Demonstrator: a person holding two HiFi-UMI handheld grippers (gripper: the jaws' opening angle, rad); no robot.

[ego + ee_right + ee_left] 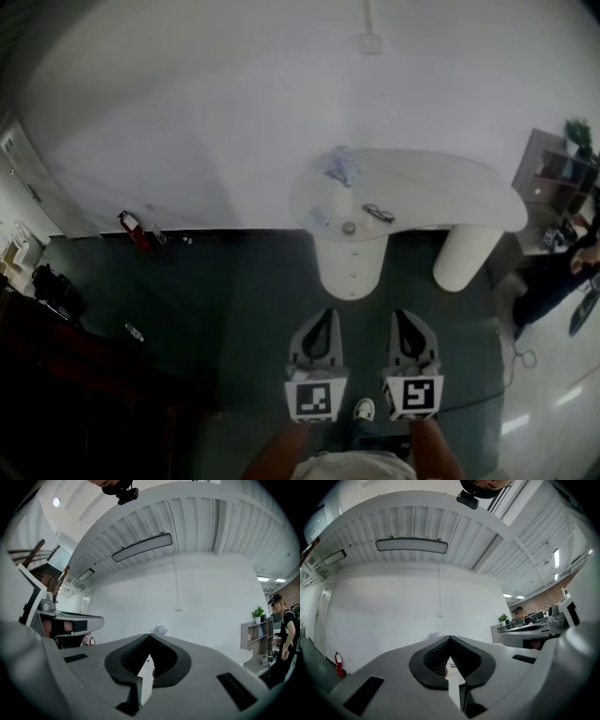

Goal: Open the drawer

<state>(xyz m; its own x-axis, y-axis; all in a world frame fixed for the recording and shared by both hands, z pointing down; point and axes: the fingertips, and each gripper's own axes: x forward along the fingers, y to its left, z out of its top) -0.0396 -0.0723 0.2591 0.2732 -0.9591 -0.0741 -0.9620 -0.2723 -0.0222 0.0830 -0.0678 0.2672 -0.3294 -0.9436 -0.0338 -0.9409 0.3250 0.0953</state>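
Note:
A white table [441, 187] stands ahead on a round white pedestal [352, 267] whose front carries three small drawer knobs in a column. In the head view my left gripper [325, 313] and right gripper [403, 314] are held side by side over the dark floor, short of the pedestal and pointing at it. Both are shut with nothing between their jaws. The left gripper view shows its jaws meeting at the tips [450, 639], and the right gripper view shows the same [150, 637], with the table far off behind.
On the table lie glasses [378, 214], a small round object [349, 228] and a pale crumpled bunch [339, 166]. A second white leg [466, 255] stands right of the pedestal. A person [562, 272] and a shelf [553, 178] are at right, a fire extinguisher [133, 229] by the wall.

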